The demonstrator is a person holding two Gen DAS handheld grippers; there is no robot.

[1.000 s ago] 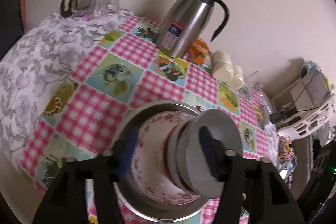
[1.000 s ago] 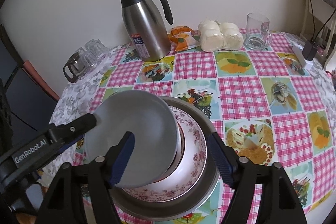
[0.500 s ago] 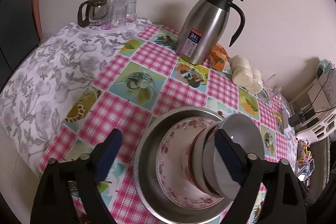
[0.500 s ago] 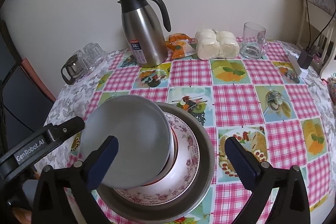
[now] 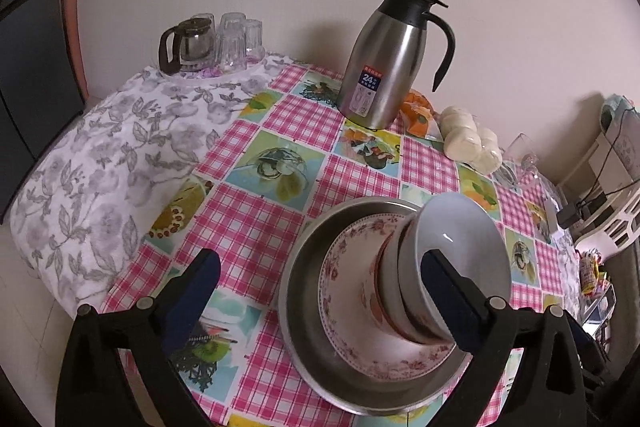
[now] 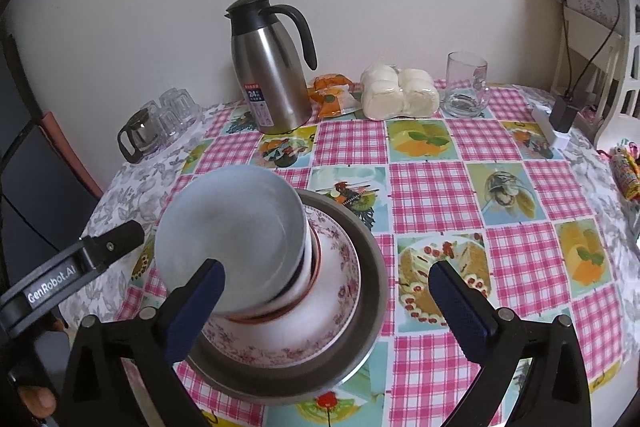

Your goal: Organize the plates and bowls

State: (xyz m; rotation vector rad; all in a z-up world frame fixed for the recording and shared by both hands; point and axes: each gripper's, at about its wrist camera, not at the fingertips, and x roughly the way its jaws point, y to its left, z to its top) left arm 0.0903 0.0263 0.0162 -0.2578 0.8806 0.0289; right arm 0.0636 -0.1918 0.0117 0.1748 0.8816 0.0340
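Note:
A steel basin [image 5: 298, 291] sits near the table's front edge and holds a floral plate [image 5: 344, 279]. Nested bowls are stacked on the plate, with a pale grey bowl [image 5: 460, 227] on top. My left gripper [image 5: 320, 267] hangs just short of the stack, its jaws opening wide and touching nothing; its right finger crosses in front of the bowls. In the right wrist view the same basin [image 6: 378, 267], plate [image 6: 346, 267] and top bowl [image 6: 228, 223] show. My right gripper [image 6: 326, 269] stands open before them, holding nothing. A finger of the left gripper [image 6: 104, 251] reaches in from the left.
Along the wall stand a steel thermos jug [image 6: 272, 75], a glass teapot with tumblers [image 5: 208, 43], an orange packet [image 6: 332, 95], wrapped white buns [image 6: 396, 93] and a glass mug [image 6: 466, 91]. A charger [image 6: 560, 115] lies at the far right. The checked tablecloth [image 6: 432, 195] shows bare right of the basin.
Both grippers have spread their jaws wide and drawn back from the stack. The grey bowl they flanked now rests on top of the stacked bowls.

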